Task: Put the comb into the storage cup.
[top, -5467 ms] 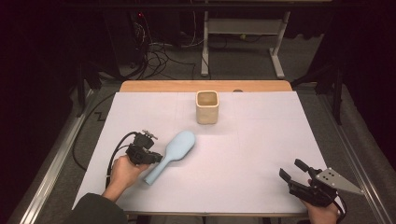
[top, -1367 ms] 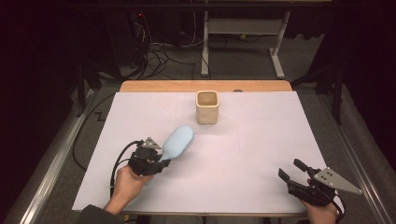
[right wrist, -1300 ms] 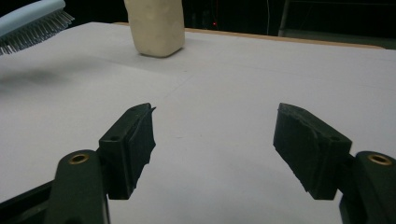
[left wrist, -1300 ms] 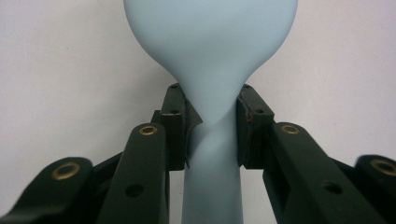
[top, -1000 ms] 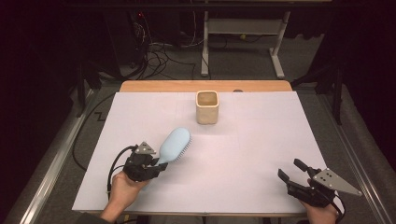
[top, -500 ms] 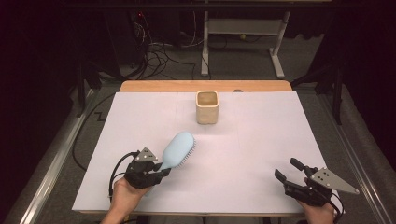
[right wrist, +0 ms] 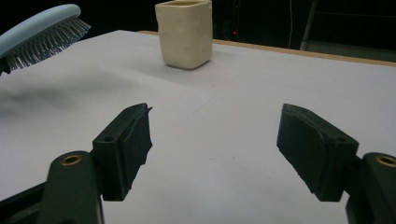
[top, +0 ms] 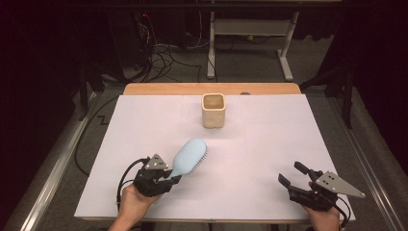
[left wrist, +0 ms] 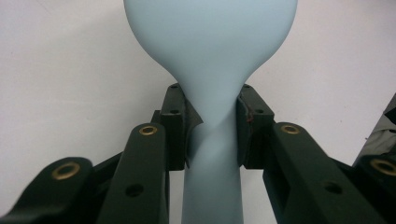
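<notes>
Near the front left of the surface (top: pixel 269 144), the left gripper (top: pixel 166 179) squeezes the handle of the blue brush (top: pixel 190 157) and holds it up (bristles facing the cup (top: pixel 213 109)). The right gripper (top: pixel 294 177), empty, has just been opening wider. Next, the brush probably goes handle-down into the cup.

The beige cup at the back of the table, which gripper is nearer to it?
Left. The left gripper, holding the blue hairbrush, sits in front-left of the cup; the right gripper waits open, farther off at the front-right corner.

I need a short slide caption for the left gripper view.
Left gripper clamps the light-blue hairbrush by its handle.
</notes>
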`<state>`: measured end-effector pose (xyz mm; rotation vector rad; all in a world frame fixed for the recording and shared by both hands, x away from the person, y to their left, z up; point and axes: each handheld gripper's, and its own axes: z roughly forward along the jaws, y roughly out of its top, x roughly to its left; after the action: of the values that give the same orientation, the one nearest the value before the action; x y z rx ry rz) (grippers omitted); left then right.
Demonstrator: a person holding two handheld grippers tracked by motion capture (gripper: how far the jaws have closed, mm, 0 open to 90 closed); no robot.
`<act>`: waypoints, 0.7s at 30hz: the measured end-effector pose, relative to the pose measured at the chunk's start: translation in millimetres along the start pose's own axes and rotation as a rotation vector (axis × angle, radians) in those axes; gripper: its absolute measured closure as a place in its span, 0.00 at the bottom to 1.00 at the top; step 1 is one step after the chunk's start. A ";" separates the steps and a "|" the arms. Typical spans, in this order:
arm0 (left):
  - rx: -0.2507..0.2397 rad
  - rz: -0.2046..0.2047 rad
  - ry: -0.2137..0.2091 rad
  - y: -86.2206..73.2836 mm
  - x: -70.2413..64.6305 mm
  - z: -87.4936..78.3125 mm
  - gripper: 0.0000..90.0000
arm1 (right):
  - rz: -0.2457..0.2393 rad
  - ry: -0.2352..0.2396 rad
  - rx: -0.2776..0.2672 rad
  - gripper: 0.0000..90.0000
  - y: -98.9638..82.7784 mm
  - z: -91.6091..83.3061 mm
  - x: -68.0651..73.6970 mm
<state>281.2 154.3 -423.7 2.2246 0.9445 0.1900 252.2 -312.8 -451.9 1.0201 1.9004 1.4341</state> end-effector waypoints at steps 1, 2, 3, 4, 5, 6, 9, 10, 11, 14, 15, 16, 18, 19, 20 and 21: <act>-0.001 0.001 -0.001 0.1 -0.3 0.2 0.77 | -0.001 0.005 -0.002 0.29 0.3 0.8 0.4; -0.001 0.003 -0.002 0.3 -0.7 0.4 0.77 | 0.003 0.008 -0.001 0.29 0.5 1.7 1.3; 0.000 0.004 -0.003 0.5 -1.2 0.8 0.77 | 0.003 0.011 0.001 0.29 0.9 2.4 1.7; 0.001 0.007 -0.004 0.8 -1.8 1.3 0.77 | 0.003 0.013 -0.001 0.29 1.2 3.3 2.3; 0.001 0.008 -0.004 1.1 -2.4 1.8 0.77 | 0.001 0.017 0.001 0.29 1.6 4.1 2.9; 0.001 0.011 -0.006 1.5 -3.1 2.4 0.77 | -0.003 0.017 -0.001 0.29 2.0 5.2 3.8; 0.003 0.019 -0.009 2.8 -5.3 3.6 0.77 | -0.010 0.027 0.000 0.29 3.3 8.0 6.3; 0.004 0.023 -0.011 3.3 -5.7 3.9 0.77 | -0.009 0.029 -0.002 0.29 3.7 9.1 6.7; 0.002 0.023 -0.013 3.6 -6.3 4.4 0.77 | -0.009 0.032 -0.001 0.29 4.2 10.1 7.2; -0.003 0.028 -0.017 4.9 -7.6 5.4 0.77 | -0.009 0.041 -0.001 0.28 5.6 14.2 9.8; -0.006 0.029 -0.019 5.4 -8.0 5.7 0.77 | -0.007 0.045 -0.001 0.28 6.2 15.7 11.3; -0.008 0.030 -0.019 5.9 -8.4 6.0 0.77 | -0.009 0.048 0.000 0.28 6.8 17.4 12.9; -0.012 0.032 -0.018 6.7 -9.0 6.7 0.77 | -0.023 0.053 0.003 0.28 7.9 20.9 16.0; -0.012 0.034 -0.019 7.0 -9.2 6.9 0.77 | -0.021 0.057 0.004 0.28 8.4 22.6 17.5; -0.013 0.034 -0.019 7.2 -9.5 7.3 0.77 | -0.022 0.062 0.006 0.28 9.1 24.2 18.7; -0.012 0.037 -0.019 7.5 -9.7 7.7 0.77 | -0.020 0.064 0.004 0.28 9.5 25.6 20.2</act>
<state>281.4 139.8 -423.2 2.2299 0.8903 0.1899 263.3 -280.7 -449.7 0.9652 1.9541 1.4675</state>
